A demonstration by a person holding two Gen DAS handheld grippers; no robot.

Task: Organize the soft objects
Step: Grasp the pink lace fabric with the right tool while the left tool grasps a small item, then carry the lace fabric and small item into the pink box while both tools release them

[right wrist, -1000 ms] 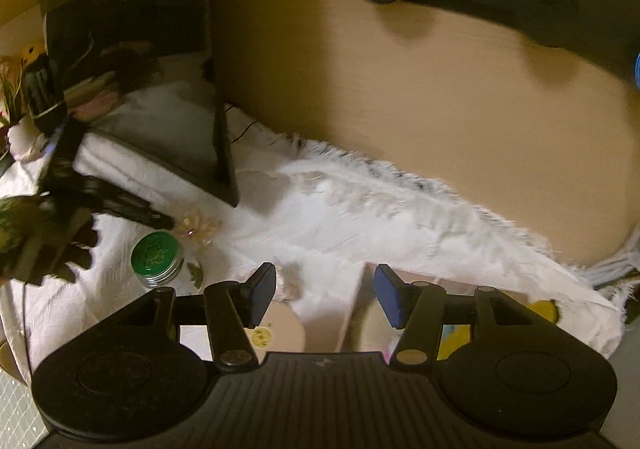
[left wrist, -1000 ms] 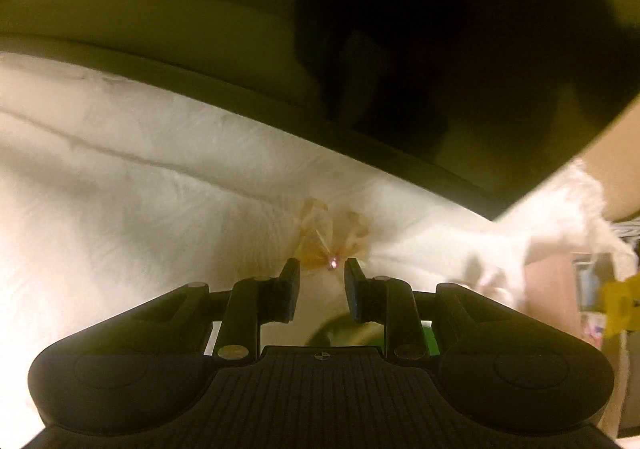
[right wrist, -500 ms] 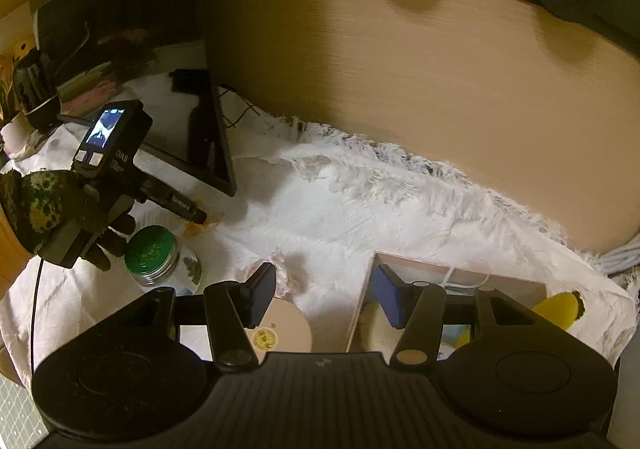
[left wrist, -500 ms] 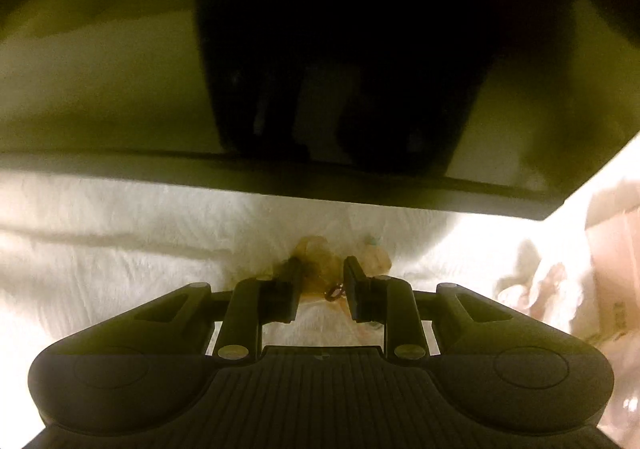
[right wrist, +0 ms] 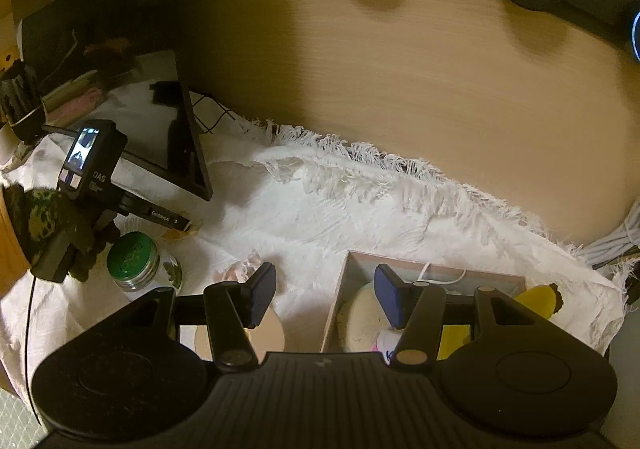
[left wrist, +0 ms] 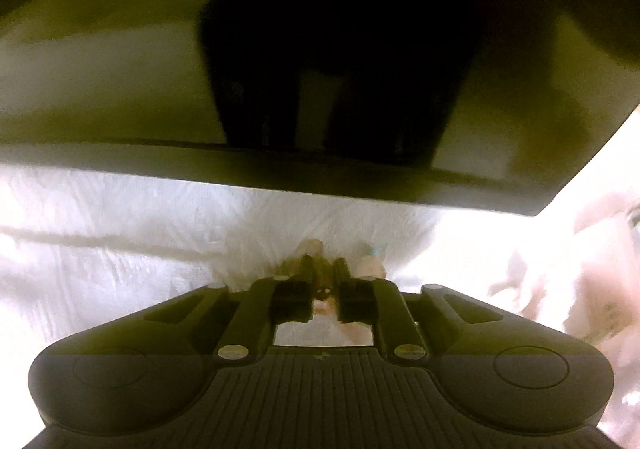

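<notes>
Left claw [left wrist: 323, 269] moved closer under dark glossy monitor [left wrist: 320, 69], now clenched on small amber crinkly wrapper [left wrist: 308, 249] lying on rumpled white fringed cloth [right wrist: 320, 209]. Green-lidded jar [right wrist: 134, 259] nearby. Right claw [right wrist: 324, 297] released, half spread, empty. Open rectangular box [right wrist: 346, 277] near right cloth edge holds round cream plush, yellow soft piece.
</notes>
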